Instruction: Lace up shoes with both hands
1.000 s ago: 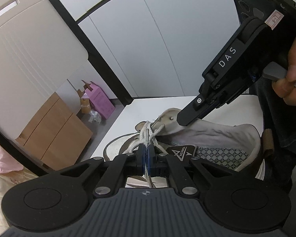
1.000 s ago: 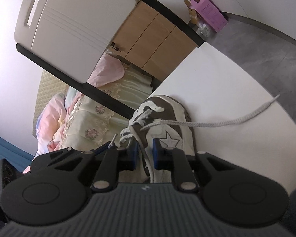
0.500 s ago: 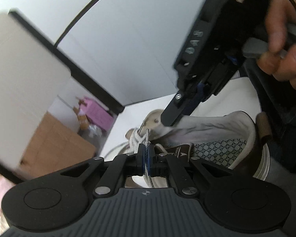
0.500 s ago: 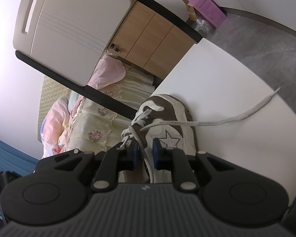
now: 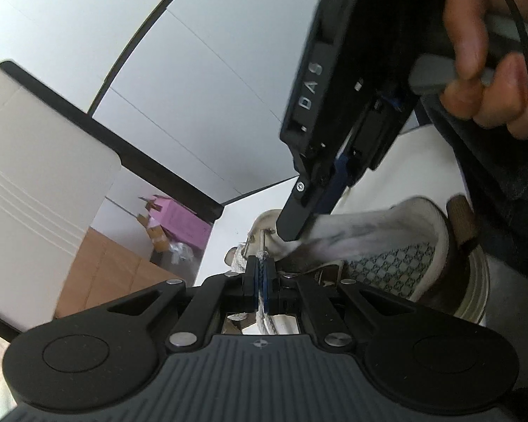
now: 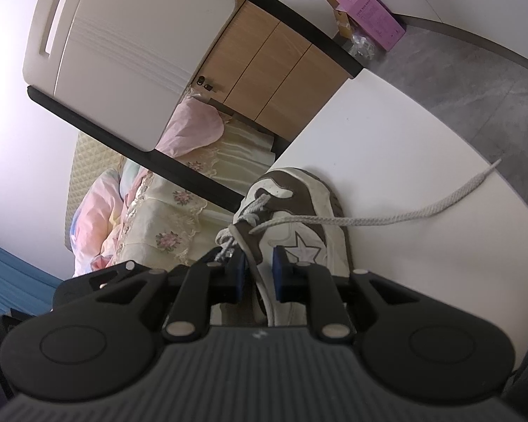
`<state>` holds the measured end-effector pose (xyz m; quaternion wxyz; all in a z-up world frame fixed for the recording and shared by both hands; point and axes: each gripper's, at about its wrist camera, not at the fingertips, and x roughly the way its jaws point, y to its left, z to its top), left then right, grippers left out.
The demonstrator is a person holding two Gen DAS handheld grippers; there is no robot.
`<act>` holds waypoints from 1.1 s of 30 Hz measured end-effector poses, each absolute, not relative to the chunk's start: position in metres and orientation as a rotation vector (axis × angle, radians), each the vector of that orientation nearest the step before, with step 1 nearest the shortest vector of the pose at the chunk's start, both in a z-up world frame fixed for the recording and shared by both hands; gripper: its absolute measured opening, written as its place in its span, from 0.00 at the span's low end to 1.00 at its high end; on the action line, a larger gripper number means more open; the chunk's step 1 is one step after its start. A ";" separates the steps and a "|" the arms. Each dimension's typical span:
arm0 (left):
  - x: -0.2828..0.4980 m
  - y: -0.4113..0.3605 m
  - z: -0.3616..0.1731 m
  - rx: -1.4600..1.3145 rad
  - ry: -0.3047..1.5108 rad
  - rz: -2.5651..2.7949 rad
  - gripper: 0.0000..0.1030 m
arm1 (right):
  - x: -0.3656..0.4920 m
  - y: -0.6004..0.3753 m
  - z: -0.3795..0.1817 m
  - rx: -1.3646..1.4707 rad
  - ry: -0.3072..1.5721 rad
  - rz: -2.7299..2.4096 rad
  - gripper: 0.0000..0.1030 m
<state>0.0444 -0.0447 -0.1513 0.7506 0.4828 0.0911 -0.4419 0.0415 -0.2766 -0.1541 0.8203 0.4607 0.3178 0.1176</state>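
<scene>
On the white worktop (image 6: 404,133) lies the brown-and-white leather sneaker (image 6: 299,218); the left hand-held gripper (image 5: 262,277) pinches its limp grey woven lace (image 5: 264,320), best held near the tip, while the right hand-held gripper (image 6: 258,274) straddles the collar, part-open.

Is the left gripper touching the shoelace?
Touching. The left wrist view shows the left gripper with its fingers closed on the shoelace strand.

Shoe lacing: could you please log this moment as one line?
left gripper: shut on lace | right gripper: astride shoe collar
</scene>
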 end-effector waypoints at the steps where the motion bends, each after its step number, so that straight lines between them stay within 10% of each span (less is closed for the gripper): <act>1: 0.043 -0.045 -0.153 1.068 0.191 -0.965 0.02 | 0.042 -0.277 -0.154 0.981 0.677 0.250 0.17; 33: 0.041 -0.048 -0.155 1.101 0.184 -0.958 0.03 | 0.040 -0.272 -0.151 0.994 0.681 0.255 0.18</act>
